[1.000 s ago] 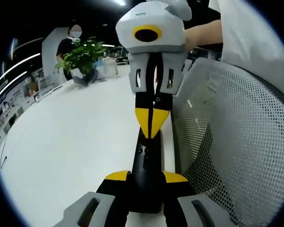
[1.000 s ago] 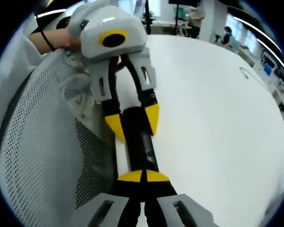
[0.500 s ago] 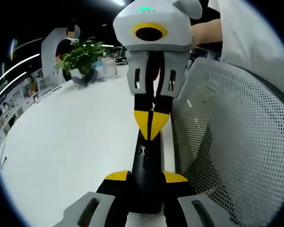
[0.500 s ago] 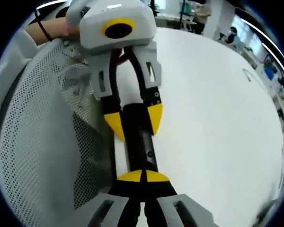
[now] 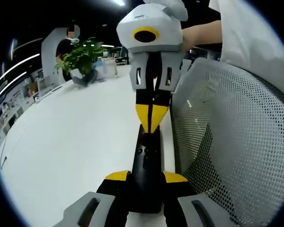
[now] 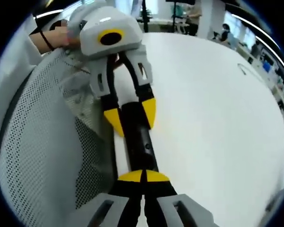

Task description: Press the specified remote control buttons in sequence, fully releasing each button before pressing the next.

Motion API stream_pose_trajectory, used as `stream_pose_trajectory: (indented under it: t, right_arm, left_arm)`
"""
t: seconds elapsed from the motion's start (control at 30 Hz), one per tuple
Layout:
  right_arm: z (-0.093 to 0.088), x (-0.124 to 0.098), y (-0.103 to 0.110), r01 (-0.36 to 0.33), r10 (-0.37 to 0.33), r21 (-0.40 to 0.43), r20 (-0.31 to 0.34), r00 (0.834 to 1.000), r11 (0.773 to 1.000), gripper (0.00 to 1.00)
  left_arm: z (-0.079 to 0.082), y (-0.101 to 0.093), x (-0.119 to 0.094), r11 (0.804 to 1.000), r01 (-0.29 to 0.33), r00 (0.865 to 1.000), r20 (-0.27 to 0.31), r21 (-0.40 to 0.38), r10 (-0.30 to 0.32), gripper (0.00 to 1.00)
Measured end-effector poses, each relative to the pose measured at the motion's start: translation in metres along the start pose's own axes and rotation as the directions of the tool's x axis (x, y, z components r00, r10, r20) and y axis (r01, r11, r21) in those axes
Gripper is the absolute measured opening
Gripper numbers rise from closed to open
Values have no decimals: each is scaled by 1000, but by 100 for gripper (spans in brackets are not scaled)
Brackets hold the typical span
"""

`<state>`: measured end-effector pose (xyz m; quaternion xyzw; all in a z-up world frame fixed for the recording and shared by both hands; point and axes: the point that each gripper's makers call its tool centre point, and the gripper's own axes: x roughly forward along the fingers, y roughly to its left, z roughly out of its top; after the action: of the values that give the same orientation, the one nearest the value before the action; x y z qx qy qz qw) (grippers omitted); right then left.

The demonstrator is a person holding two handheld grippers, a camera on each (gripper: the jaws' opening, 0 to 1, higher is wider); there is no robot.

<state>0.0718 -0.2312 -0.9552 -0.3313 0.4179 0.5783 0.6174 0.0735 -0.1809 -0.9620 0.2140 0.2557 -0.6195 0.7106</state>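
A black remote control point(image 5: 146, 163) lies along the table edge, and my left gripper point(image 5: 146, 176) is shut on its near end, one yellow tip on each side. My right gripper point(image 5: 151, 124) reaches in from the far side, its jaws shut into one yellow point resting on the remote's far part. In the right gripper view the right gripper point(image 6: 143, 176) is shut, with its tips over the remote point(image 6: 139, 146). Beyond it the left gripper point(image 6: 130, 116) clamps the other end. The buttons are too dark to make out.
A white table point(image 5: 71, 137) spreads to the left. A grey mesh chair back point(image 5: 236, 142) stands close against the remote's side, and the chair back point(image 6: 38, 156) also shows in the right gripper view. A potted plant point(image 5: 80, 59) sits at the table's far end, and a hand point(image 6: 54, 35) shows behind the left gripper.
The right gripper's shut tips have drawn back slightly along the remote, toward its far end. The left gripper's hold on the remote is unchanged.
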Motion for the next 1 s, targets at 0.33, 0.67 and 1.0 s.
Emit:
stream_pose_trajectory:
  t: [0.33,0.67,1.0]
  right_arm:
    - [2,3,0,39,-42,-84,-34,999,996,0]
    - [4,1,-3,78,-83,55,89,993,995,0]
    - [9,3,-3,72,-78,54,122,989,996,0]
  left_arm:
    - [0,0,0,1000,1,1000,2,-1,-1,25]
    - [1,1,0,1000,-1,1000,2,-1,1,25]
    - [0,1,1,1000,-1,1000,2,-2,1,25]
